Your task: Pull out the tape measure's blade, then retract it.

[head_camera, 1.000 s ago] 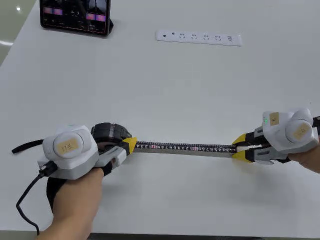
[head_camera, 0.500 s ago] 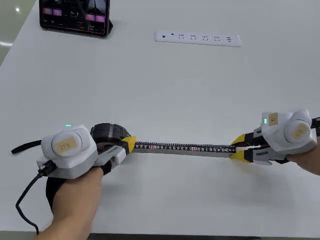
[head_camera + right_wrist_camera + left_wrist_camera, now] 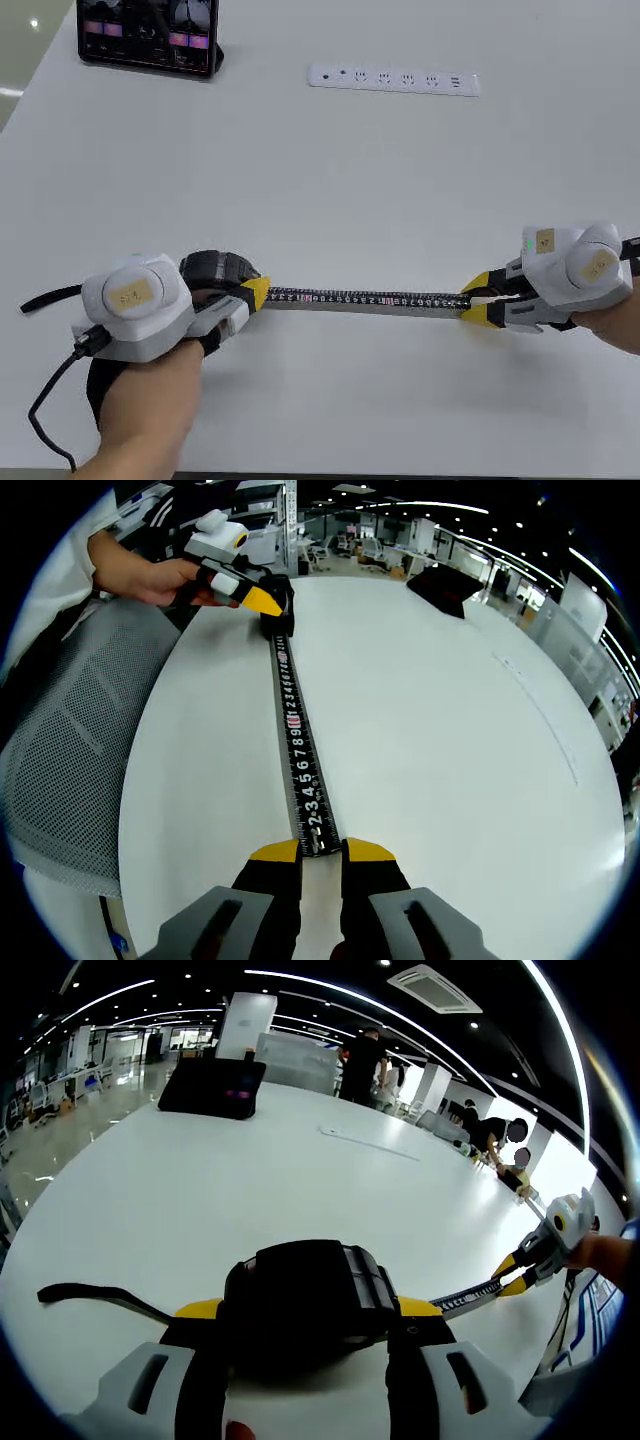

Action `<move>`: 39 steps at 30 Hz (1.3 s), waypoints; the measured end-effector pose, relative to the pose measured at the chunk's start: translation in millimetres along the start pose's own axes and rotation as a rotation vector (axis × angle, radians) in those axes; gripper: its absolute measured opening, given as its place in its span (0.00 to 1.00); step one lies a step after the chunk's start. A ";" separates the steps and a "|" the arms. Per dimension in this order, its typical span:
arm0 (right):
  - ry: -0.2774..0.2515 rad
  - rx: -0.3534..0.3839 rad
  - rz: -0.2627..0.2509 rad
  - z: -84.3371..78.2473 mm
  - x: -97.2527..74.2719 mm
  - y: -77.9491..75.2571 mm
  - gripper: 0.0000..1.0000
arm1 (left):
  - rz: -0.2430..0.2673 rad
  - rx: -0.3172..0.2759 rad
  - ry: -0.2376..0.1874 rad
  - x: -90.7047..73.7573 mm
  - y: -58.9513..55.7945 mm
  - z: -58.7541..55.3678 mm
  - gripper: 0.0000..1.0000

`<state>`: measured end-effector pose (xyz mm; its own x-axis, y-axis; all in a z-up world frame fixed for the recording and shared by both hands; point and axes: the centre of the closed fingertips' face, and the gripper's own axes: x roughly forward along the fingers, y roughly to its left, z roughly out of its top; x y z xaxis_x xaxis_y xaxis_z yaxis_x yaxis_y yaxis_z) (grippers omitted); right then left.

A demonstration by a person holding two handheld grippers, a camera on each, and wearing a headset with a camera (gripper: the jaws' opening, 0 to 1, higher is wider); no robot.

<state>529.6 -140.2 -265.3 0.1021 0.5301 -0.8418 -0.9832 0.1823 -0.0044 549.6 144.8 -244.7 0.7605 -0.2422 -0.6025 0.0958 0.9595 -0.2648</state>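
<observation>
left tool (image 3: 310, 1308) grips case (image 3: 215, 268), right tool (image 3: 322, 851) blade (image 3: 370, 298)

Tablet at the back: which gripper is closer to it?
Left. The left gripper holds the tape case on the tablet side; the right gripper pinches the blade far across the table.

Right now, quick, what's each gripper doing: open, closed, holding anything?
Left gripper: closed on the tape measure case.
Right gripper: closed on the end of the blade.

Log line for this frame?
left gripper: shut on tape measure case | right gripper: shut on blade tip | blade out across table
</observation>
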 end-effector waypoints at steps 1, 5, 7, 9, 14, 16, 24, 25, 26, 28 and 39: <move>0.000 0.000 0.000 0.1 0.0 0.1 0.11 | -0.001 -0.002 0.000 -0.5 -0.1 -0.6 0.60; 0.000 -0.001 0.000 0.7 -0.7 0.8 0.11 | -0.005 -0.002 -0.001 -1.7 -0.8 -1.7 0.60; 0.002 0.000 0.000 1.0 -0.8 0.9 0.11 | -0.006 -0.002 -0.001 -1.7 -0.9 -1.8 0.60; 0.005 -0.006 -0.002 1.4 -0.6 0.6 0.11 | -0.006 -0.004 0.000 -1.7 -0.7 -1.8 0.60; -0.007 -0.011 0.006 10.0 1.6 1.1 0.11 | -0.010 -0.008 0.002 -2.7 -1.0 -2.2 0.60; -0.011 -0.016 0.008 12.8 2.7 0.9 0.10 | -0.012 -0.010 0.002 -3.3 -1.2 -2.4 0.60; -0.035 -0.021 0.022 26.3 8.2 1.7 0.10 | -0.018 -0.012 -0.001 -4.0 -1.9 -3.1 0.60; -0.038 -0.023 0.023 28.7 9.4 1.8 0.10 | -0.020 -0.013 -0.001 -4.1 -2.1 -3.2 0.60; -0.040 -0.026 0.024 30.2 10.2 2.2 0.10 | -0.020 -0.015 -0.001 -4.2 -2.2 -3.3 0.60; -0.048 -0.027 0.029 34.3 11.6 2.9 0.11 | -0.021 -0.015 0.001 -4.0 -2.2 -3.5 0.60; -0.078 -0.034 0.050 52.0 22.9 7.3 0.11 | -0.029 -0.023 -0.003 -3.6 -2.2 -3.5 0.60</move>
<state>532.6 -83.6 -256.6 0.0625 0.6009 -0.7969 -0.9918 0.1266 0.0177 544.4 143.1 -244.5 0.7594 -0.2692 -0.5923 0.1032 0.9487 -0.2989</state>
